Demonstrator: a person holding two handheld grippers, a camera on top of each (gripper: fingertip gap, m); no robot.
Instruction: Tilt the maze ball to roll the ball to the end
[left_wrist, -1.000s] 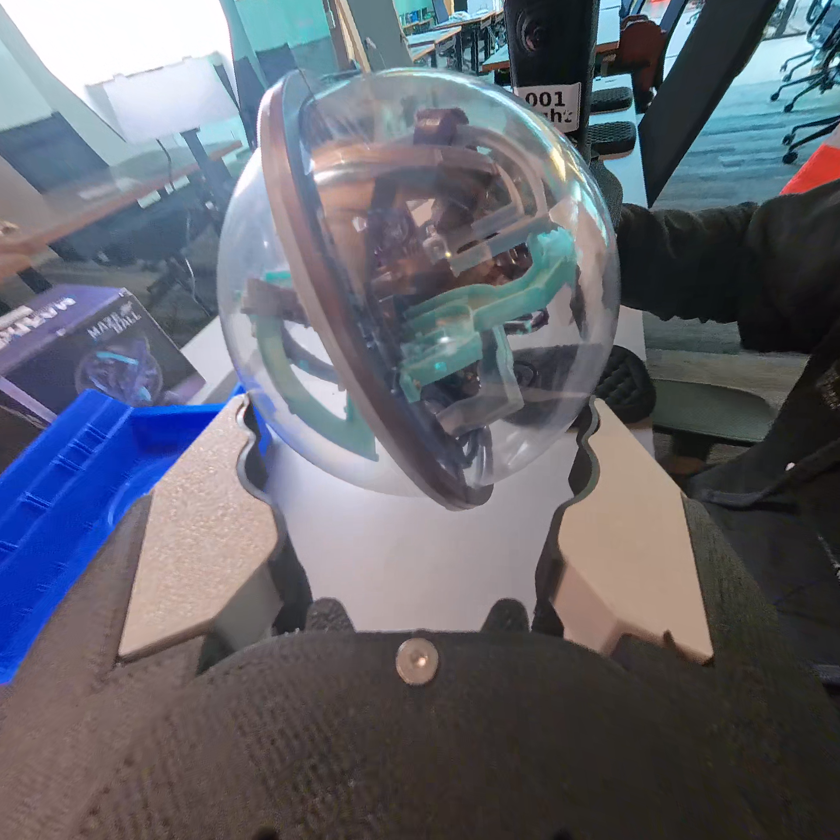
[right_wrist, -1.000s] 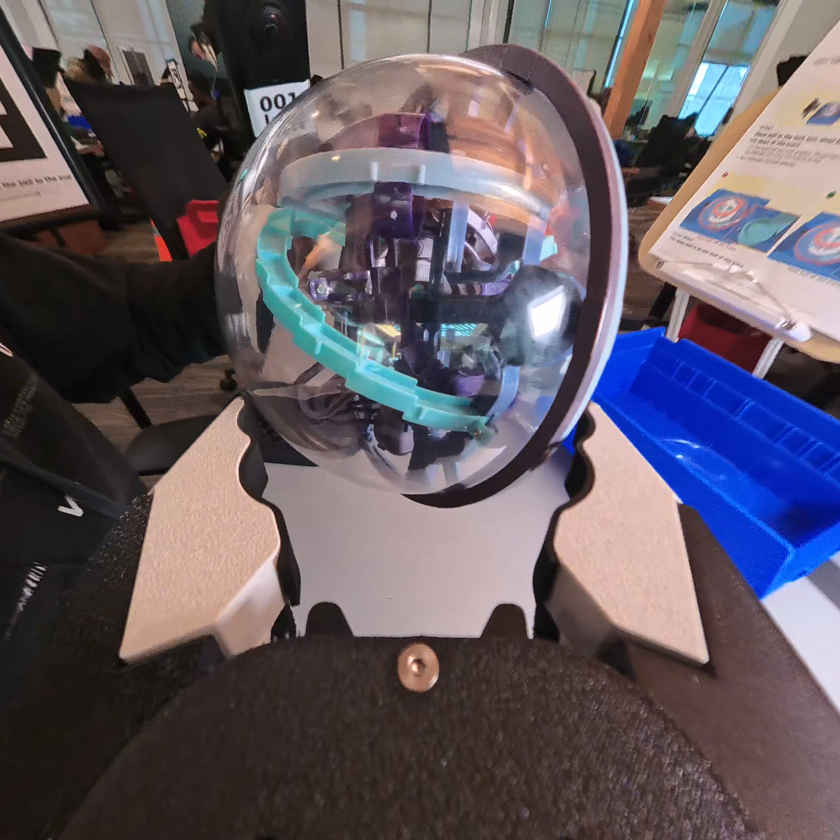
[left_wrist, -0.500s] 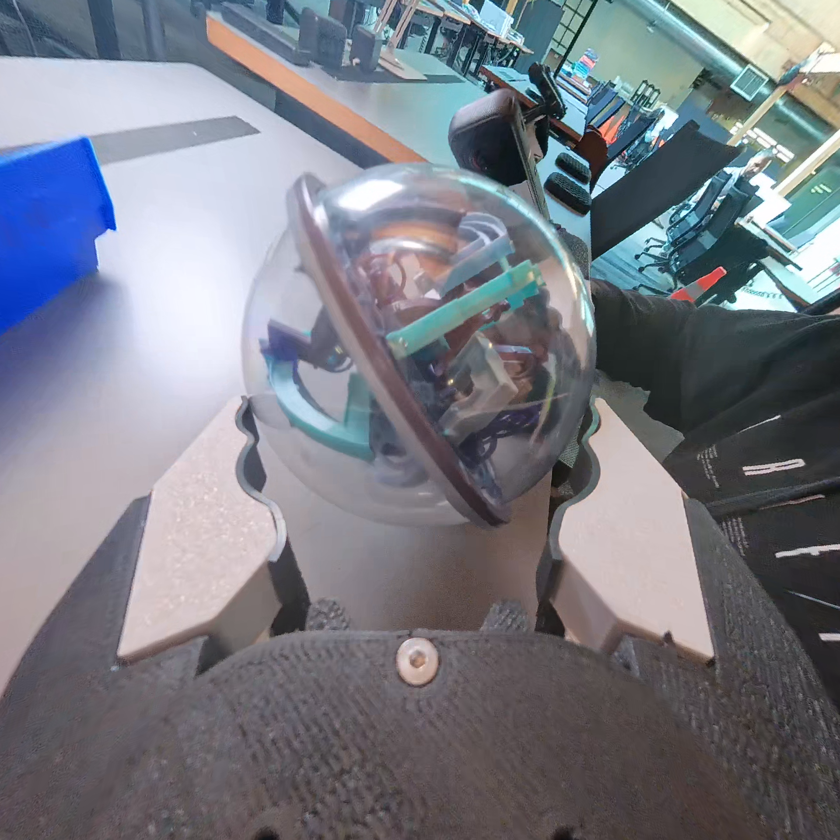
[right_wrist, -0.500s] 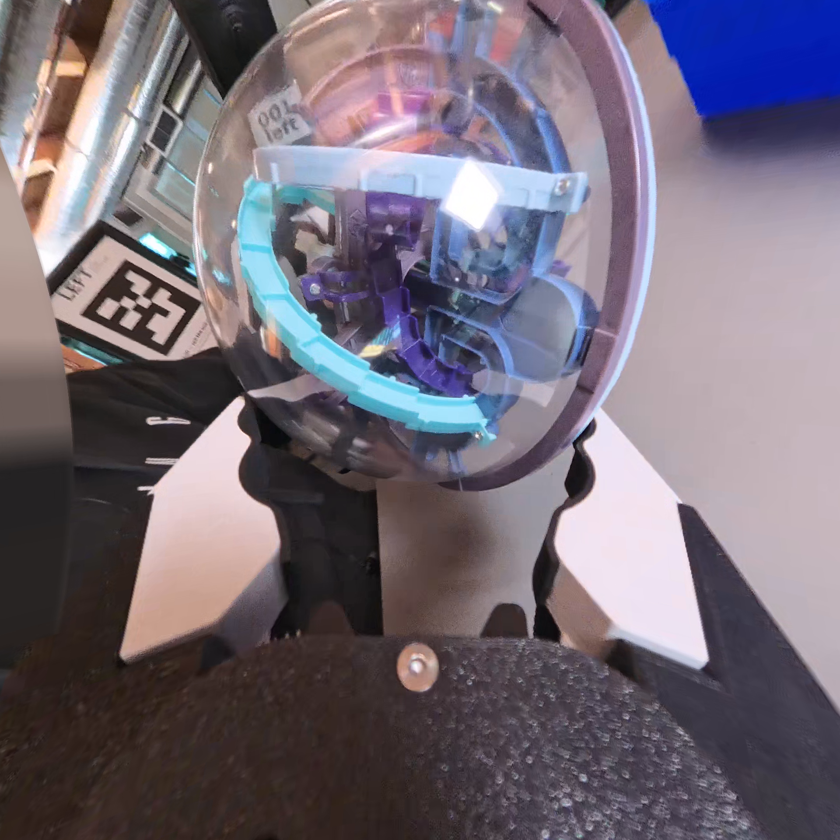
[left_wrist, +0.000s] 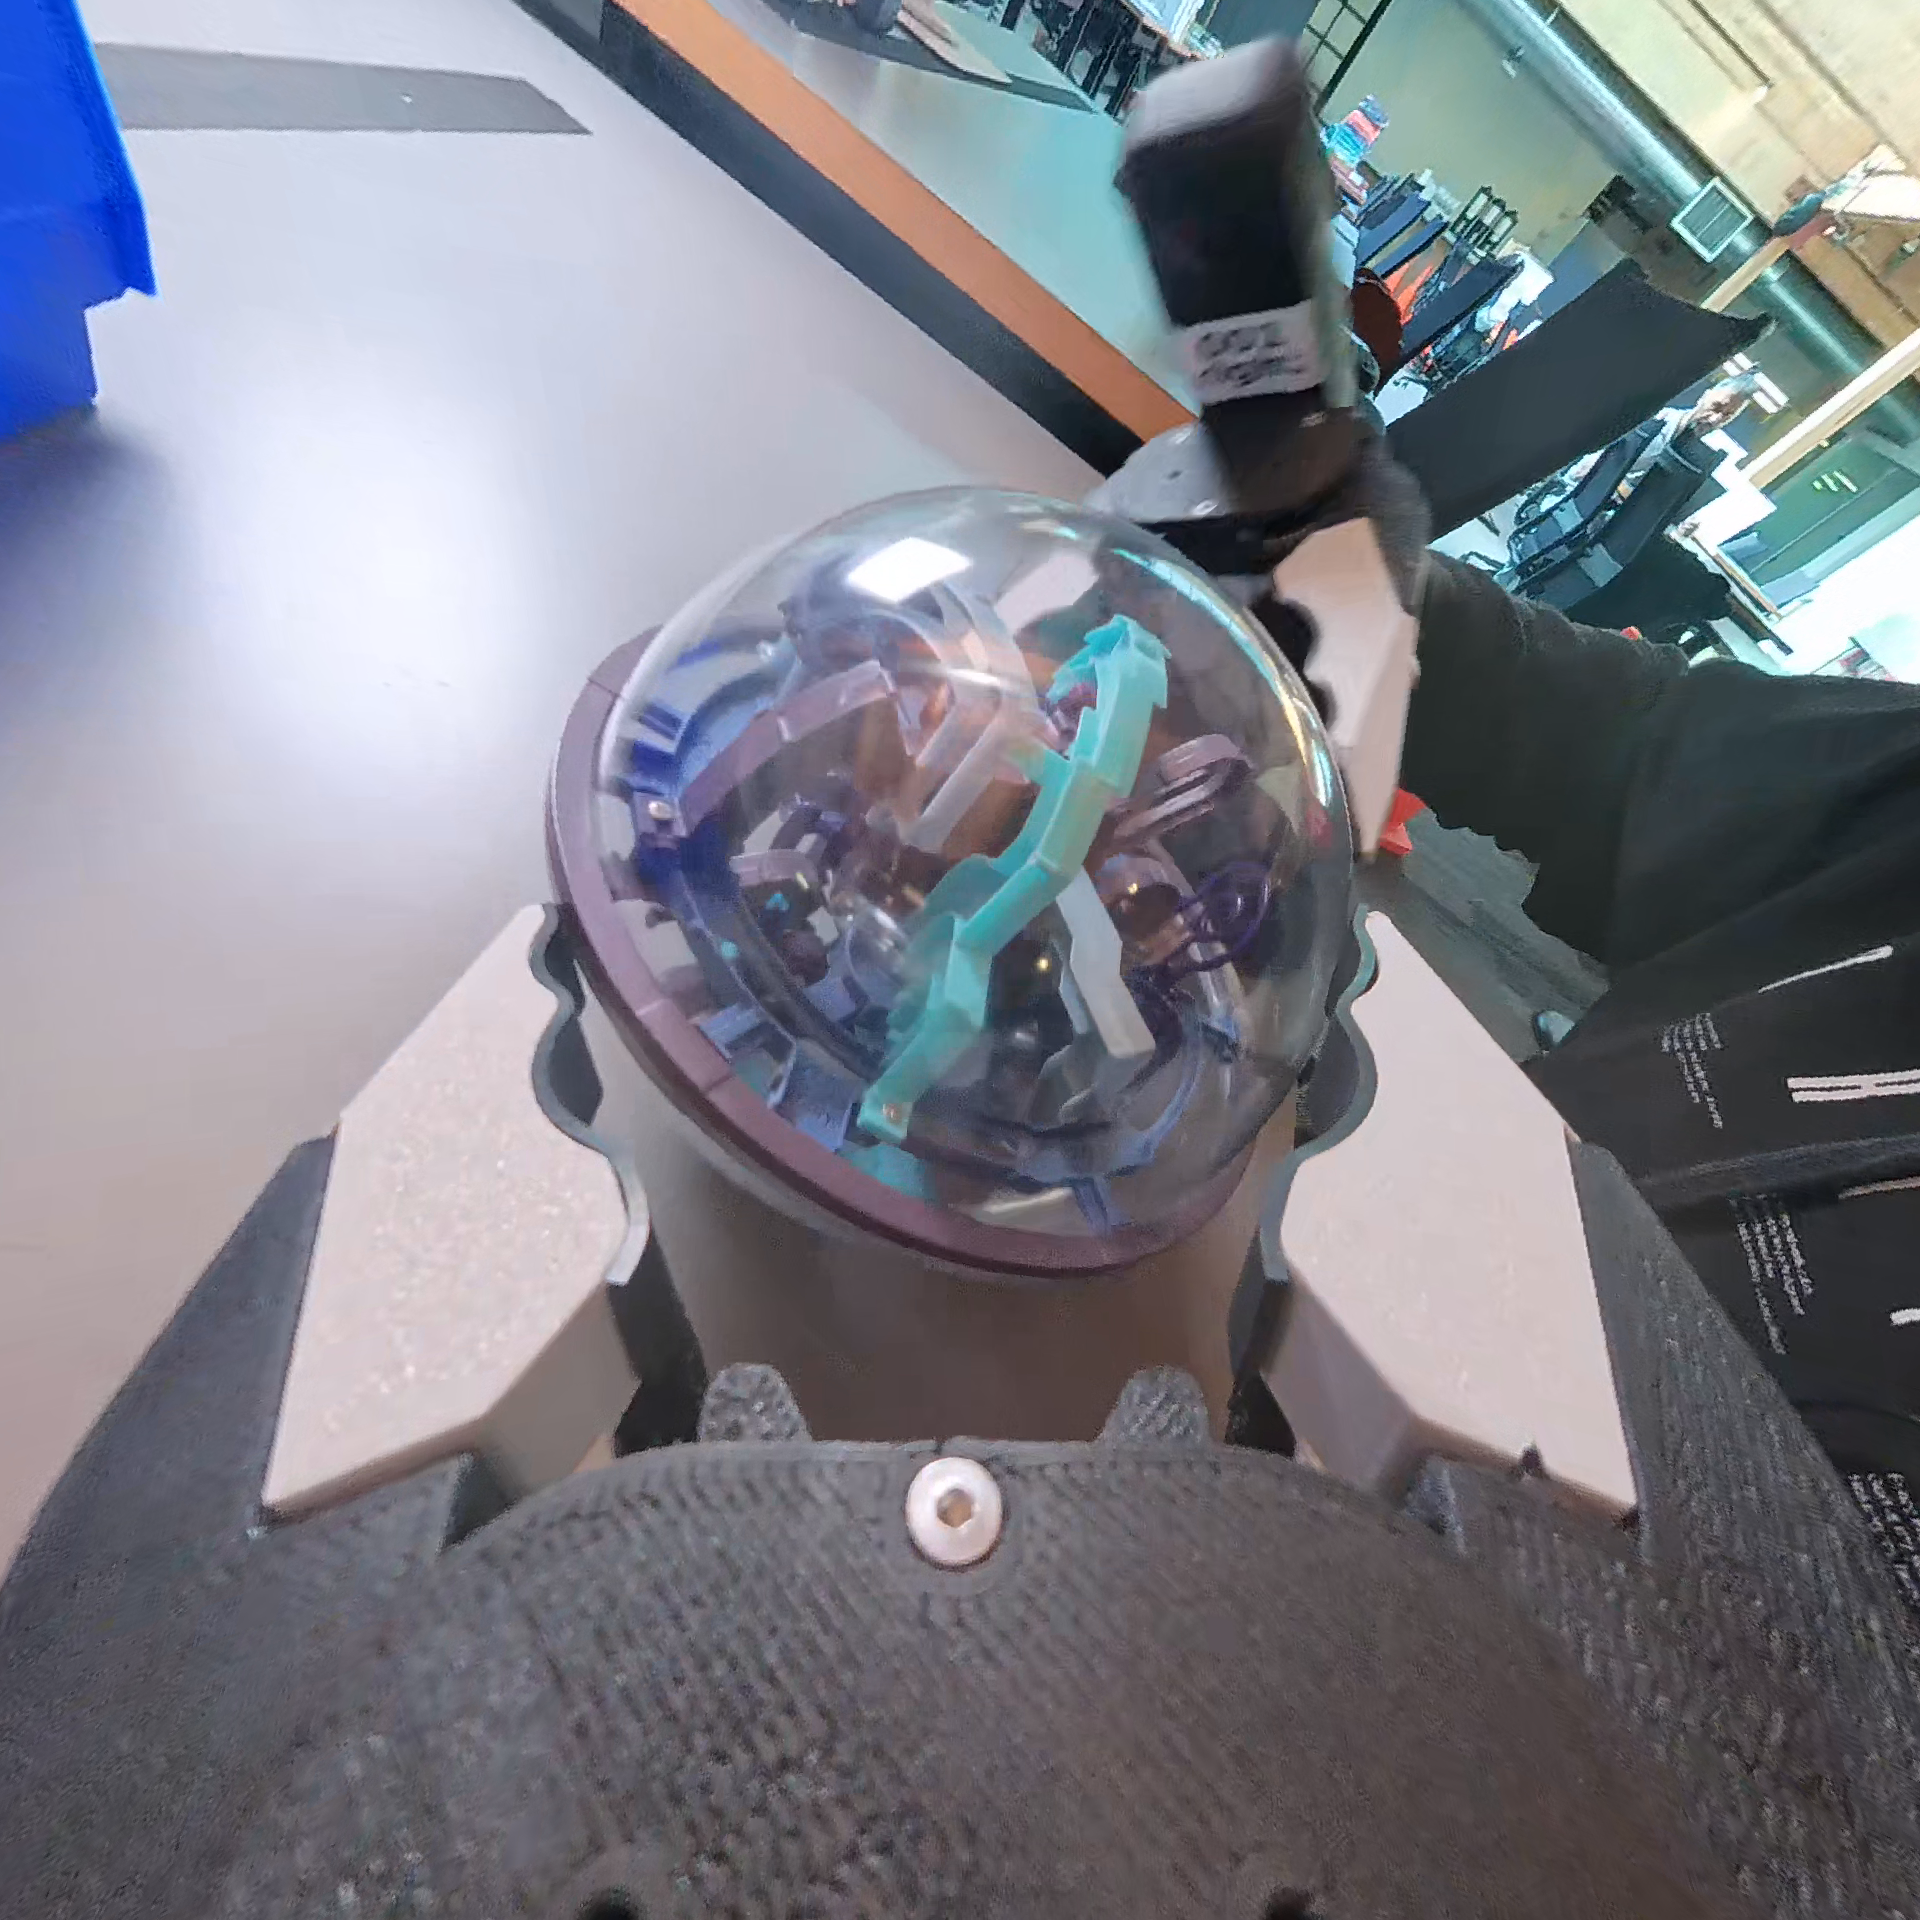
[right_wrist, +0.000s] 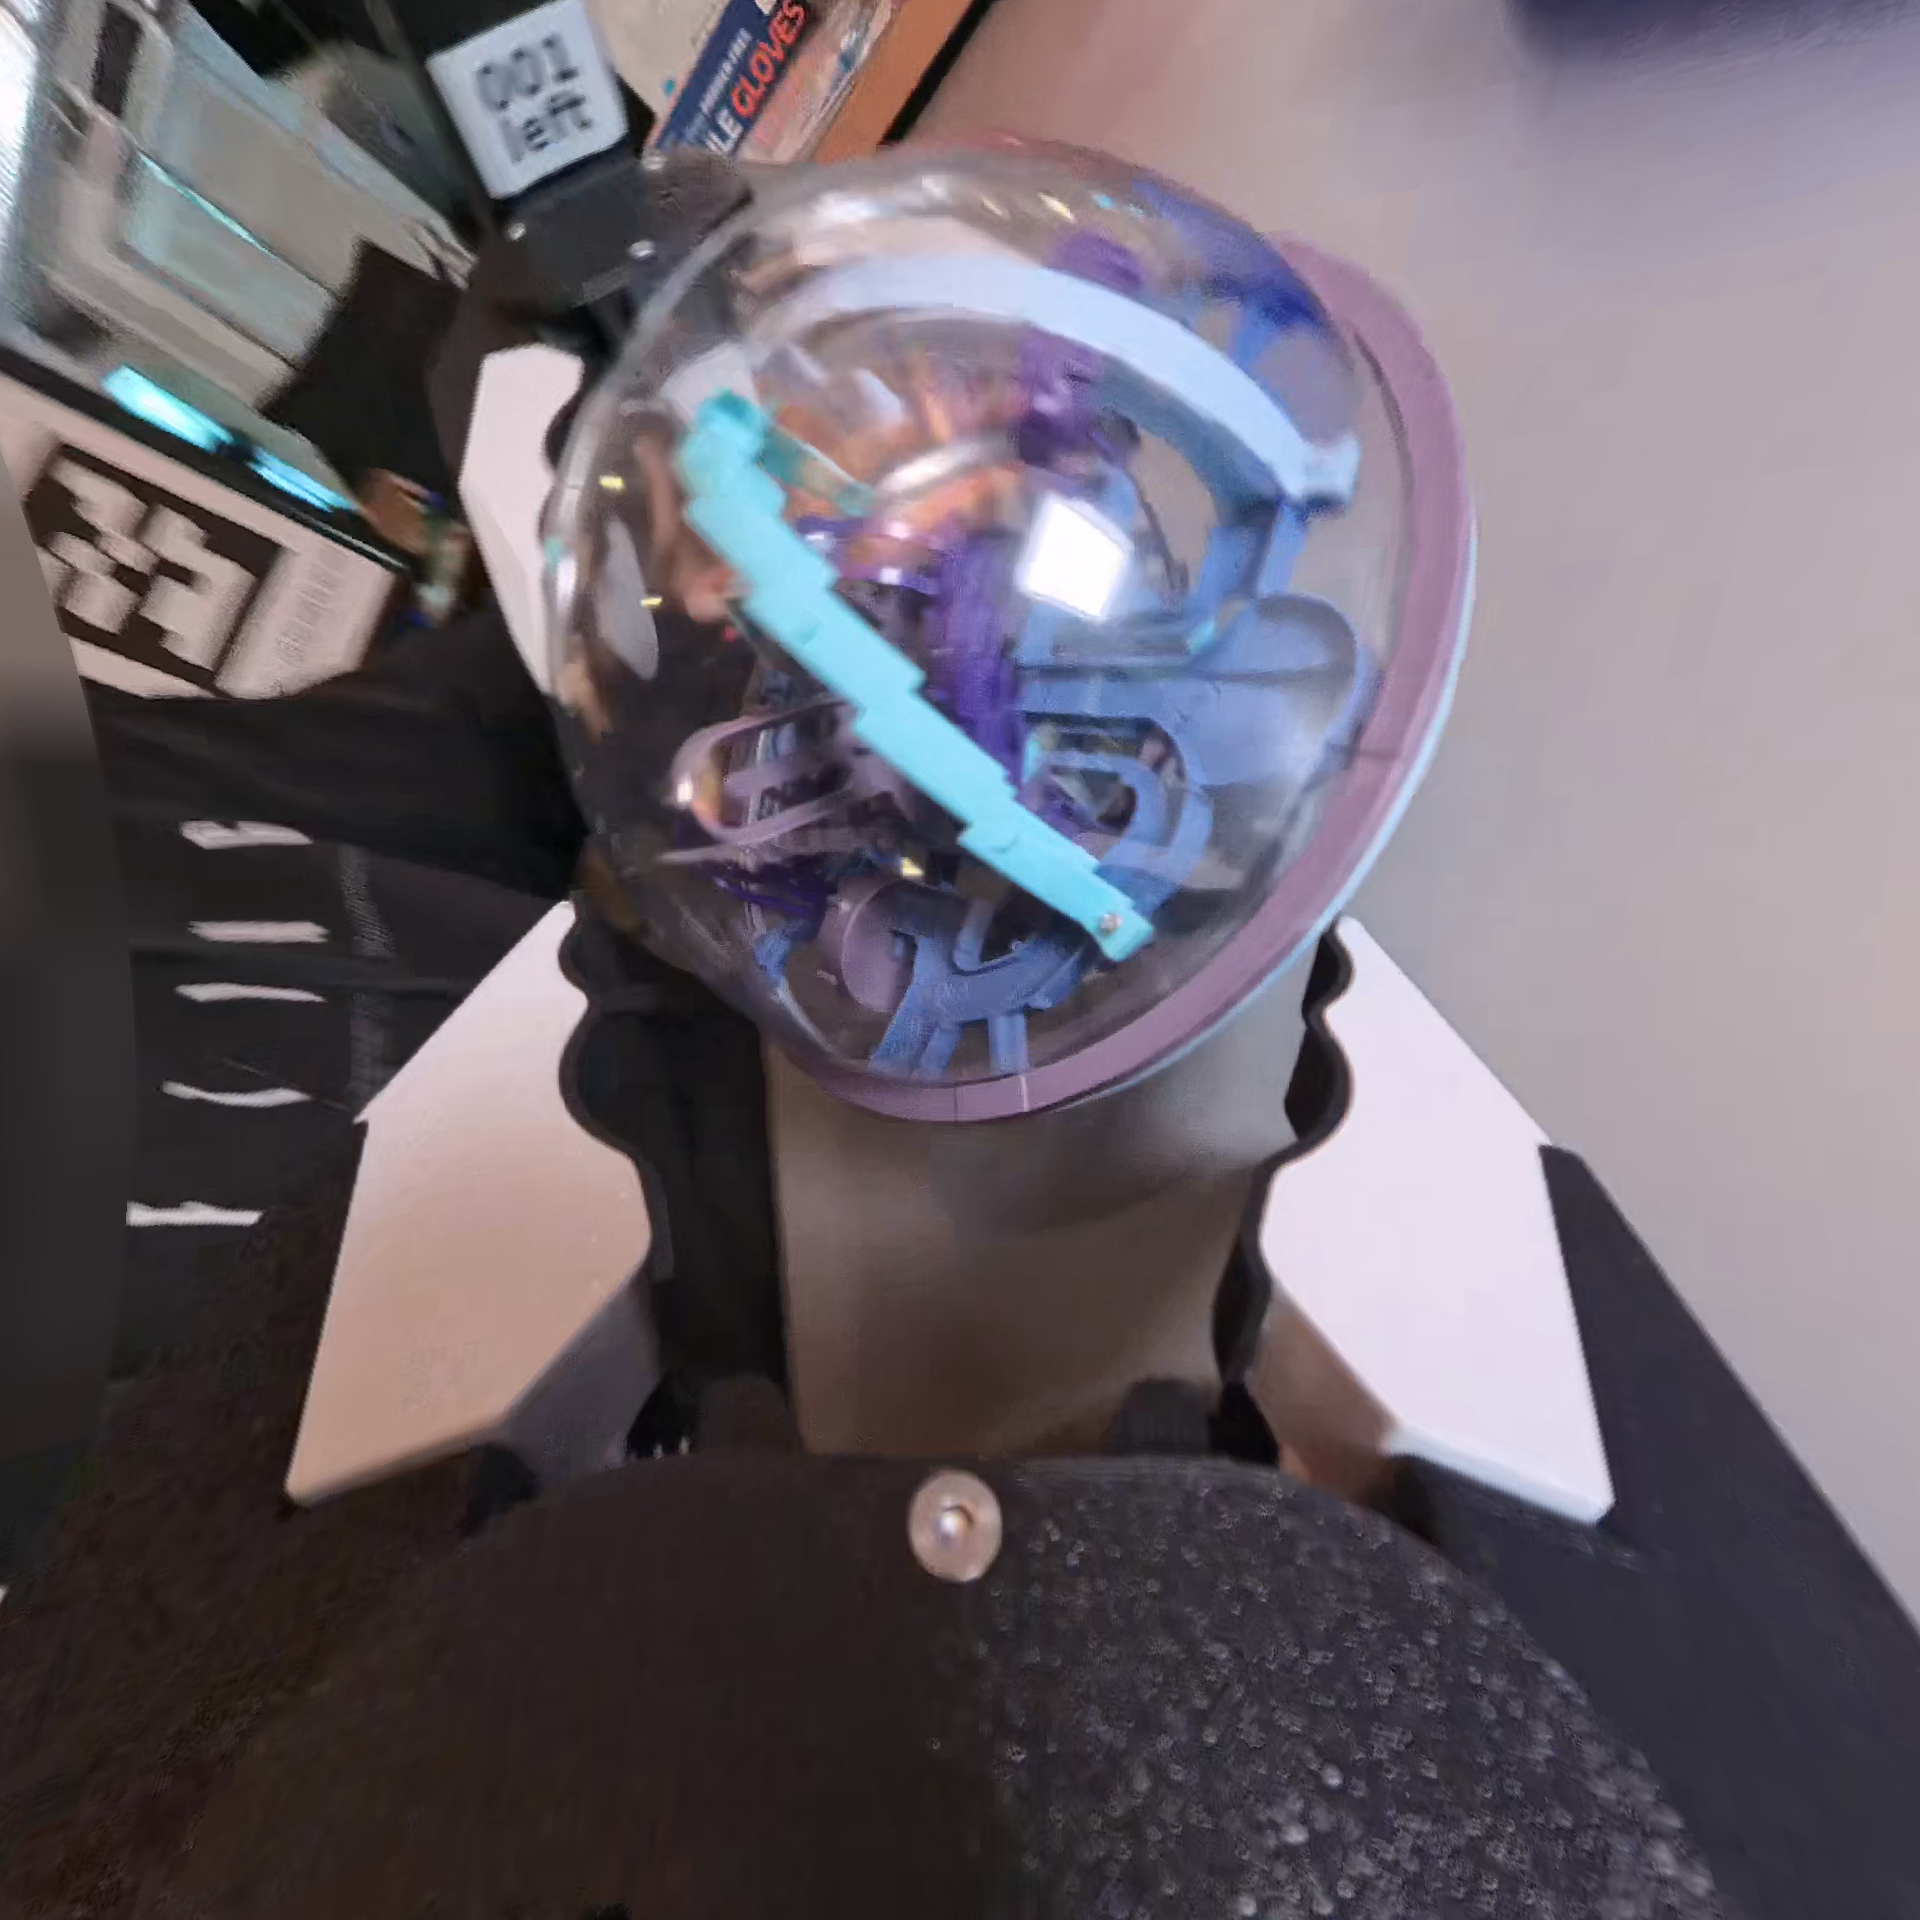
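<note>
Left wrist view. Looks along the left gripper onto the clear plastic maze ball with coloured tracks inside. Holds it straight ahead, lifted over the grey bench, with both wavy black fingers pressed on its sides, one at the dark purple ring around the middle. Shows this ring leaning, high on the left and low toward the camera, with the turquoise stepped track running steeply upward. Cannot make out the small rolling ball for certain.

Right wrist view. Meets the same sphere from the opposite side, again dead centre between the fingers of the right gripper, closed on it near the ring at the right. Appears rolled sideways, with the bench on the right and a black sleeve on the left.

Probably calls next for a joint rotation of both wrists about the line between the two grippers, neither one being nearer.
</note>
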